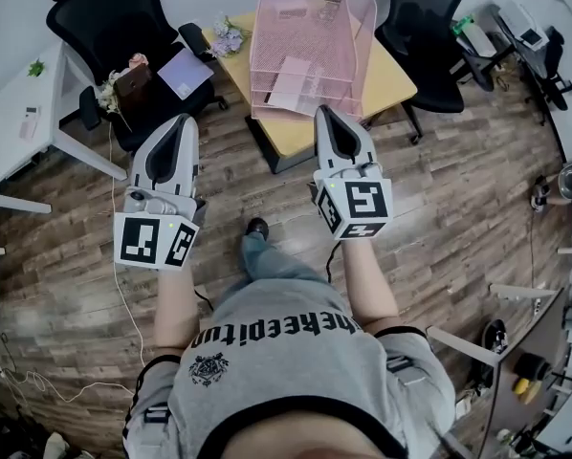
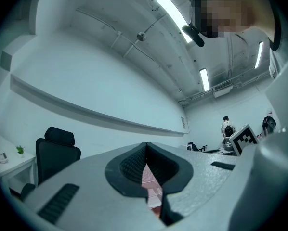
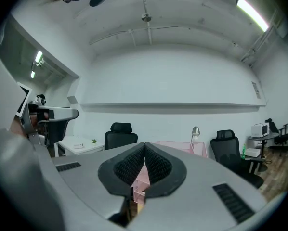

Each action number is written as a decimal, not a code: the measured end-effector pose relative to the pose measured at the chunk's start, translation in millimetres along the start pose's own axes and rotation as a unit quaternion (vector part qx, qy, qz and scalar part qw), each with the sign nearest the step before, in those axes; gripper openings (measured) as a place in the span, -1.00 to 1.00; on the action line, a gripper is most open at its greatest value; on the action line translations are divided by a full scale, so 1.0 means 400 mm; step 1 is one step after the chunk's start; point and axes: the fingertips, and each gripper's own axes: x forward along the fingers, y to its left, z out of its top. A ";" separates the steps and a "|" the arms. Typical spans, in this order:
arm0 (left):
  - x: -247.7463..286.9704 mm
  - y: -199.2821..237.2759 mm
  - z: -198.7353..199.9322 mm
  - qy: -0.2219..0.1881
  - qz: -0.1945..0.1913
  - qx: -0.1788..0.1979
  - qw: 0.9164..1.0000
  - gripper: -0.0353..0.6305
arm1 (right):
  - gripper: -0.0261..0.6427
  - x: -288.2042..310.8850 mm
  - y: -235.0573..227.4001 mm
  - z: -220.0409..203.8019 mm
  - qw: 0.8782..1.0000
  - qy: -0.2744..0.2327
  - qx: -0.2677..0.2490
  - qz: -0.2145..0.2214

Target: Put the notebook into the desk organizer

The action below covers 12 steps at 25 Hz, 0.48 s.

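Lilac notebook [image 1: 186, 73] lies flat on the seat of a black chair [image 1: 104, 12] at far left, beside a brown thing I cannot identify; it is well apart from both grippers and touched by neither. Pink mesh desk organizer [image 1: 363, 27] stands on a wooden table [image 1: 391, 79] at far centre. A pale flat thing [image 1: 291, 82] rests in its lower tray; cannot tell what it is.

Left gripper [image 1: 184, 120]: jaws together, nothing between them; in the left gripper view the dark ribbed pads [image 2: 134, 165] meet along one line, and only a sliver of the pink organizer shows through the gap below. The notebook sits far and slightly to the right of its tip, in the head view.

Right gripper [image 1: 322, 111]: jaws together, empty; the right gripper view shows the pads [image 3: 156, 165] meeting, with the pink organizer straight ahead behind them. In the head view its tip overlaps the near edge of the table, just short of the organizer; the notebook is off to its left.

Pose: both forearms reach forward from the person's body, side by side and apart; both grippers point away toward the table, roughly level, marker cubes at the near ends; wood floor [image 1: 439, 189] lies below.
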 end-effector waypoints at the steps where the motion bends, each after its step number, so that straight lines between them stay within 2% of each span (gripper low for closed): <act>1: -0.005 -0.006 0.005 -0.002 0.000 0.001 1.000 -0.88 | -0.91 -0.010 0.000 0.010 1.000 -0.005 0.001 -0.001; 12: -0.051 -0.053 0.041 -0.015 0.007 0.010 1.000 -0.88 | -0.91 -0.109 -0.012 0.084 0.999 -0.048 0.004 -0.021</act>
